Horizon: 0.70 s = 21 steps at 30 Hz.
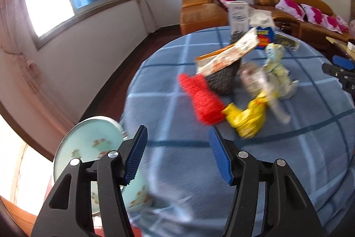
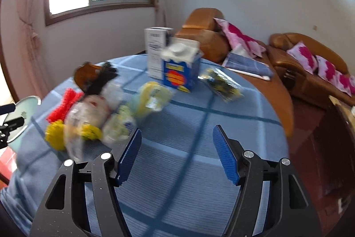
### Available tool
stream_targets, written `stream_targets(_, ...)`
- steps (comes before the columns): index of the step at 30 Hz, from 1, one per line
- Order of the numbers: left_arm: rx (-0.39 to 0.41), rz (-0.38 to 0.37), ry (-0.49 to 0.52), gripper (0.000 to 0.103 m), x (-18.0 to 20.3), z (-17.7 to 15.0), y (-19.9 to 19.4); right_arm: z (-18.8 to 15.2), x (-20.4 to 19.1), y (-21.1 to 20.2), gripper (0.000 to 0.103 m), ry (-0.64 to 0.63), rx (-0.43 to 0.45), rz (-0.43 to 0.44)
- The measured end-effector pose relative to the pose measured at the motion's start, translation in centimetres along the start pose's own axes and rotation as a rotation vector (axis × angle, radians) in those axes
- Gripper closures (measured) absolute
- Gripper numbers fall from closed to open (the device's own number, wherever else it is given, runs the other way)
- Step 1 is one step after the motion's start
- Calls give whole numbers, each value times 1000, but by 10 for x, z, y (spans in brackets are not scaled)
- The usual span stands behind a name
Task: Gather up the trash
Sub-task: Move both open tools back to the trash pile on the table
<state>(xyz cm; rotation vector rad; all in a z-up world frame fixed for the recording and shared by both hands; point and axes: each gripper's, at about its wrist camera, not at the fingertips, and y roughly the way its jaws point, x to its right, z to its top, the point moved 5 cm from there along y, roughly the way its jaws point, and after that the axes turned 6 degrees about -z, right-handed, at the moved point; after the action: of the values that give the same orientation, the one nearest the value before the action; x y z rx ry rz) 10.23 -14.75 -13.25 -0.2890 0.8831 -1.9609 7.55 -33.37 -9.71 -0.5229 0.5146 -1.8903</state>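
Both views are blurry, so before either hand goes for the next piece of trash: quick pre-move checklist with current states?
1. Left tongs empty, pads apart: ok.
2. Right tongs empty, pads apart: ok.
3. Dark woven basket in view, wrapper already lying across its rim: ok.
4. Loose trash within sight, yellow wrapper and red piece on the blue cloth: ok.
5. Sharp enough to pick a grasp spot: not ok, motion blur.
6. Basket upright: cannot tell.

Black speckled left tongs (image 1: 177,149) and right tongs (image 2: 176,151) are fitted with ribbed blue pads (image 1: 135,156) and silver screws (image 1: 112,154).
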Motion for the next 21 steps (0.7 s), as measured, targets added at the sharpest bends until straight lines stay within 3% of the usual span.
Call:
stream_targets(6,-19,-21,-21,46,9,14,24,-12,28,4,33,53,-13,-26)
stream_targets(12,-57,-43,-66,46,8,21,50,-19,29,7,31,72,-19,-7)
stream_targets(16,-90,6,-33,46,3,14,59,-18,26,8,30,67,-17,6)
stream_targets(21,-133,137,-24,45,-38,3,68,-20,26,8,28,87,-16,19)
